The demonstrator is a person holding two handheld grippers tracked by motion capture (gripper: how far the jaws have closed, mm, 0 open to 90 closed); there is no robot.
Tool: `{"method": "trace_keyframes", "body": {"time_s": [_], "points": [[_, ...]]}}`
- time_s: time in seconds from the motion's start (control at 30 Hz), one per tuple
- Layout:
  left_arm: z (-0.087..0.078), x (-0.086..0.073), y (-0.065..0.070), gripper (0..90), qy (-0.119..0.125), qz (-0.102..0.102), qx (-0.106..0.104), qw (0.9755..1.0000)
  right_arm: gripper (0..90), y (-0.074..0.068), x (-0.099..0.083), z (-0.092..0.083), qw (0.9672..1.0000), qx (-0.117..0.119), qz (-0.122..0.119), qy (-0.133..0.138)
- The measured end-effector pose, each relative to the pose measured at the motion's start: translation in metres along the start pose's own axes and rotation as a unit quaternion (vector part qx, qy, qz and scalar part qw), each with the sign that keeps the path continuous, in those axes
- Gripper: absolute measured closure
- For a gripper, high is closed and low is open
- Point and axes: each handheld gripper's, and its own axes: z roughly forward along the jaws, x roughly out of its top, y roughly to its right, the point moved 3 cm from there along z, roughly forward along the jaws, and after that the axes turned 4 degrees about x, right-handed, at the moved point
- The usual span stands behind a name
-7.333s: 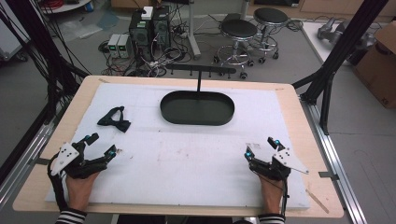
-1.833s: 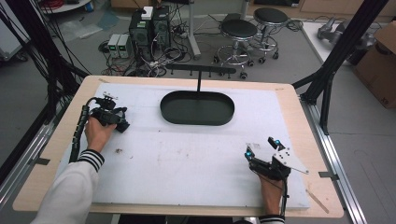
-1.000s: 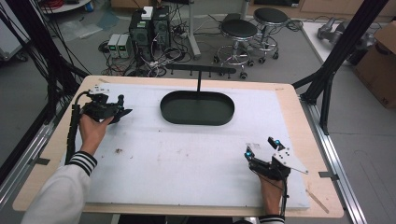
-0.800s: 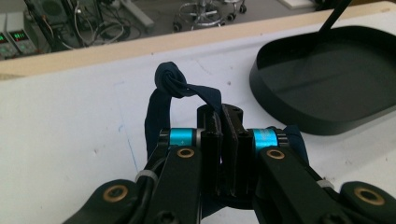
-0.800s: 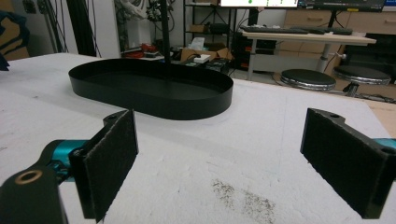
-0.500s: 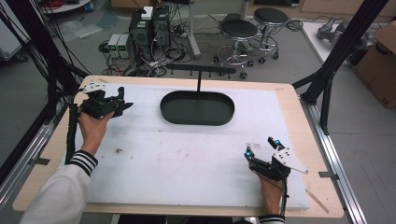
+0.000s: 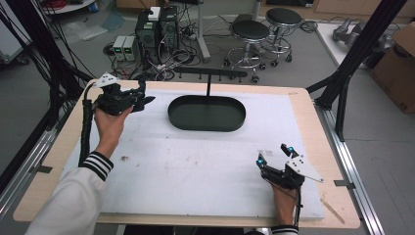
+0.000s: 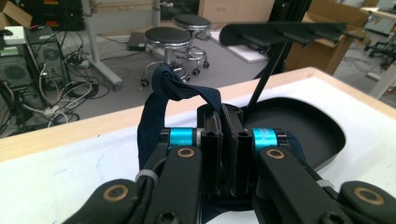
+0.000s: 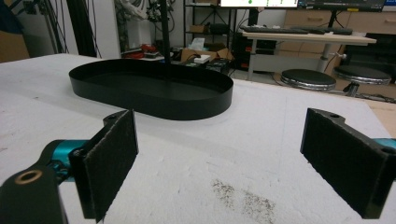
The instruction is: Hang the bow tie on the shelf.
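Lighting: even, bright overhead room light; soft, faint shadows on my bench [image 7: 195, 166]. Focus: near jaws slightly soft, background mildly blurred; no glare.

The left tongs [image 8: 225, 140] are closed on a dark navy fabric loop [image 8: 161, 100] that arches up to their left. Beyond, a black oval tray [image 8: 310, 135] sits on the white-covered bench [image 8: 60, 177].

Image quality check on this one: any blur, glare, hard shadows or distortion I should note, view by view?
High view: even, soft light, no hard shadows or glare; the left gripper is slightly soft. Left gripper view: the dark blue cloth and jaws are sharp, the stools behind a little softer. Right gripper view: the right gripper pads look large and soft-edged close up, the black tray is clear with a faint sheen.
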Motion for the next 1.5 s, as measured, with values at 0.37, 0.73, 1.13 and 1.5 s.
{"method": "trace_keyframes", "body": {"time_s": [0.37, 0.73, 1.13, 1.5], "points": [[0.014, 0.022, 0.031, 85.9, 0.019, 0.012, -0.031, 0.9993, 10.2, 0.0, 0.0, 0.0, 1.0, -0.001, -0.002, 0.006], [0.041, 0.036, 0.049, 85.9, 0.027, 0.011, -0.033, 0.999, 10.2, 0.001, 0.0, -0.001, 0.9999, -0.002, 0.004, 0.012], [0.06, 0.044, 0.06, 85.9, 0.031, 0.011, -0.028, 0.9991, 10.2, 0.003, 0.0, -0.003, 0.9998, -0.002, 0.014, 0.017], [0.077, 0.041, 0.08, 85.9, 0.025, 0.017, -0.037, 0.9989, 10.2, 0.003, 0.0, -0.003, 0.9997, -0.003, 0.015, 0.021]]}}
